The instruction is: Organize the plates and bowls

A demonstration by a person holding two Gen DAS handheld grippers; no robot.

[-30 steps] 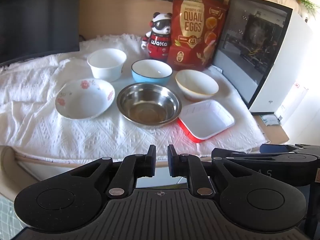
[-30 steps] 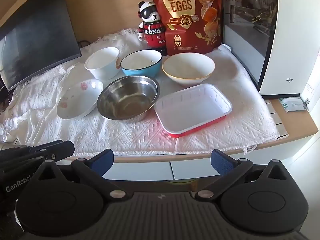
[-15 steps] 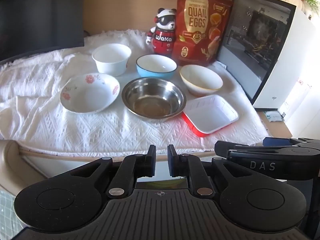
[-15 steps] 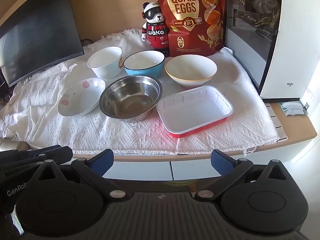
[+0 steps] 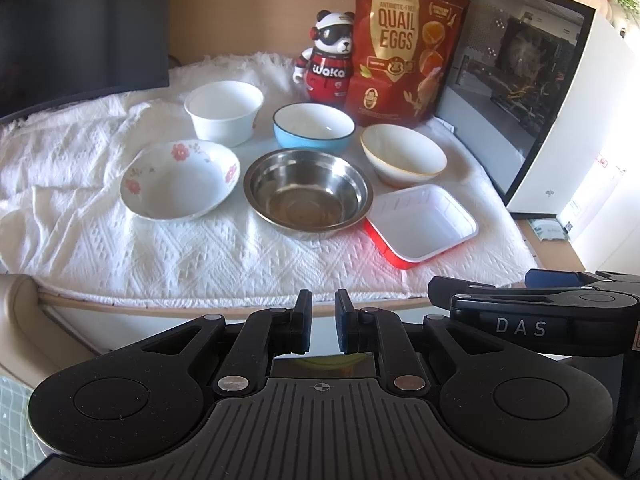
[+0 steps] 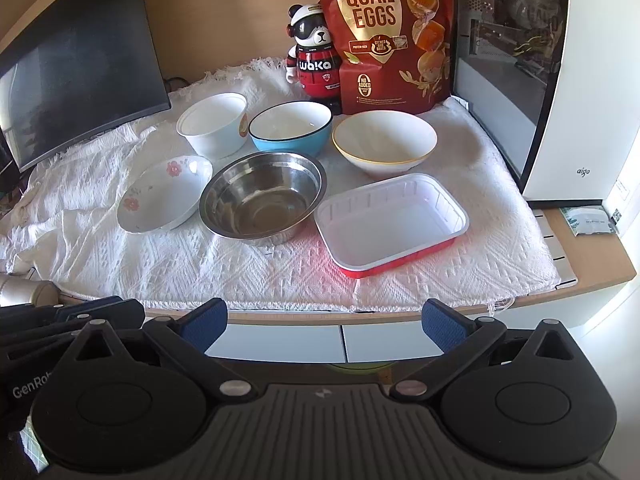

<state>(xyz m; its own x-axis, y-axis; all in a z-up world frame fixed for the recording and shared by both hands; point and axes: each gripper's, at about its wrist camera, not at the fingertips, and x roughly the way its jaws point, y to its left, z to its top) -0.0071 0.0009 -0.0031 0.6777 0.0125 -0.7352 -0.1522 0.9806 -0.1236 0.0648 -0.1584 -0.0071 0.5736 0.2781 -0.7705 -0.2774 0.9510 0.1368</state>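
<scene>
Six empty vessels sit spread out on a white textured cloth (image 6: 248, 272) that covers the desk (image 6: 592, 256), none stacked in another, which suggests the sorting has not begun. In the back row stand a white paper bowl (image 6: 214, 128), a blue bowl (image 6: 290, 132) and a cream bowl with a gold rim (image 6: 384, 142). In front of them lie a shallow floral dish (image 6: 164, 192), a stainless steel bowl (image 6: 262, 196) and a red-sided rectangular tray (image 6: 390, 222) with a white inside. The steel bowl sits just beside both the floral dish and the tray; whether the rims touch I cannot tell. All stand mouth up and within reach of the near edge, a layout that leaves each rim free to be pinched from above.

Behind them a panda figure (image 6: 314, 56) and a quail egg bag (image 6: 384, 36) stand against the wall, with a dark monitor (image 6: 76, 64) at the left and a white computer case (image 6: 560, 80) at the right; these look like bystanders to the task.

The left tool (image 5: 322, 326) hangs short of the desk edge with its jaws nearly together and nothing between them. The right tool (image 6: 324, 326) hangs likewise short of the edge, jaws spread wide and empty. Judging by that, the right one seems readier to take a rim, probably the tray or the steel bowl nearest it, while the left would first need to open.
</scene>
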